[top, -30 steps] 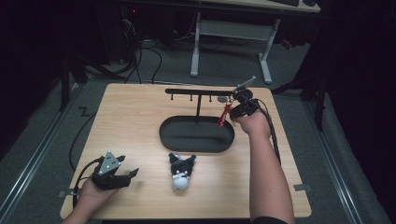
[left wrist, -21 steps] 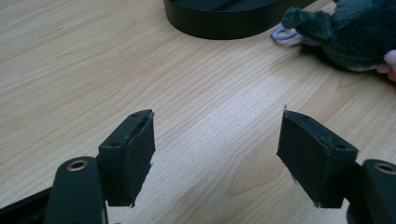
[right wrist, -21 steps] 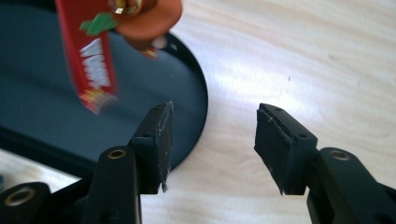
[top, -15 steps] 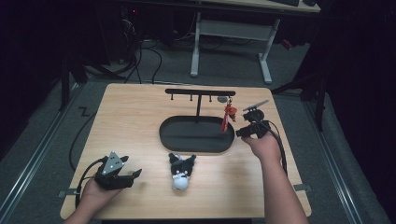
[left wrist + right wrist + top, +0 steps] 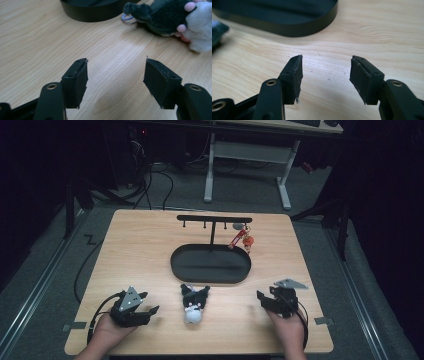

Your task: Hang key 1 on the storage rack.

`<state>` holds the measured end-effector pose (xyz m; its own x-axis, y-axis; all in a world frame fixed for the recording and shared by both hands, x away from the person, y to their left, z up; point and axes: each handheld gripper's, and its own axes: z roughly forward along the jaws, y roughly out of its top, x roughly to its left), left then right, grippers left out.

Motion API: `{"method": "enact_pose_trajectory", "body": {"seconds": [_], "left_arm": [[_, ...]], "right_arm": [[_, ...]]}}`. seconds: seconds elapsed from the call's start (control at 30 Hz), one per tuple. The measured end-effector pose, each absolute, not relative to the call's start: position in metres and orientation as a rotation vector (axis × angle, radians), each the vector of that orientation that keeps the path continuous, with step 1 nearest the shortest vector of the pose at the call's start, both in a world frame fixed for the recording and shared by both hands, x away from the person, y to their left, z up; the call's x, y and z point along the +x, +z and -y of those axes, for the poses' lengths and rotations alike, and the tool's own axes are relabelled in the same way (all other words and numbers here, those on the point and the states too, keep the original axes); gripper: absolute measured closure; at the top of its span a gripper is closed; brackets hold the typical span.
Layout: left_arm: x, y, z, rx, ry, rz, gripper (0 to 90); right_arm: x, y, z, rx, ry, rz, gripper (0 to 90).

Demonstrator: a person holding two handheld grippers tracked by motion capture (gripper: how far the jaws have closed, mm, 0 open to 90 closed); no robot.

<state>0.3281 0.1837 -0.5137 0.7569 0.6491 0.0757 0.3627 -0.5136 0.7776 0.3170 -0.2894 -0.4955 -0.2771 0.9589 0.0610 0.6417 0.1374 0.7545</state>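
Note:
A black rack [image 5: 215, 219] with hooks rises from an oval black tray [image 5: 210, 264] at mid-table. From its right-hand hook hangs a red keychain [image 5: 240, 240]. A black-and-white plush toy [image 5: 194, 305] lies in front of the tray; it is also at the upper right of the left gripper view [image 5: 170, 17]. My left gripper [image 5: 148, 303] rests near the front left edge, open [image 5: 116, 75], its jaws just having narrowed with nothing between them. My right gripper [image 5: 265, 294] sits low at the front right, open [image 5: 325, 75] over bare wood, its jaws also just closing a little, empty.
The tray's rim [image 5: 287, 22] lies just ahead of the right gripper, and the plush's edge [image 5: 218, 32] shows at that view's left. The wooden table [image 5: 130, 245] is bare on its left half. Beyond it are a dark floor, cables and a desk frame [image 5: 245, 160].
My right gripper let go of the red keychain, which now hangs on the rack, and came back down to the table's front right. The left hand stayed put.

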Motion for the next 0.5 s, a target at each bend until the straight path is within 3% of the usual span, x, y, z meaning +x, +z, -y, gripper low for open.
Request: {"method": "enact_pose_trajectory", "body": {"seconds": [0.07,0.27,0.5], "left_arm": [[0.328,-0.514,-0.181,2.16,0.451,-0.756,37.1],[0.325,-0.515,-0.172,2.16,0.447,-0.768,38.8],[0.324,-0.514,-0.162,2.123,0.443,-0.854,34.8]], "right_arm": [[0.303,-0.505,0.295,1.552,1.002,-1.92,42.3],[0.299,-0.506,0.307,1.562,1.005,-1.94,44.3],[0.3,-0.506,0.299,1.539,0.997,-1.957,44.6]]}}
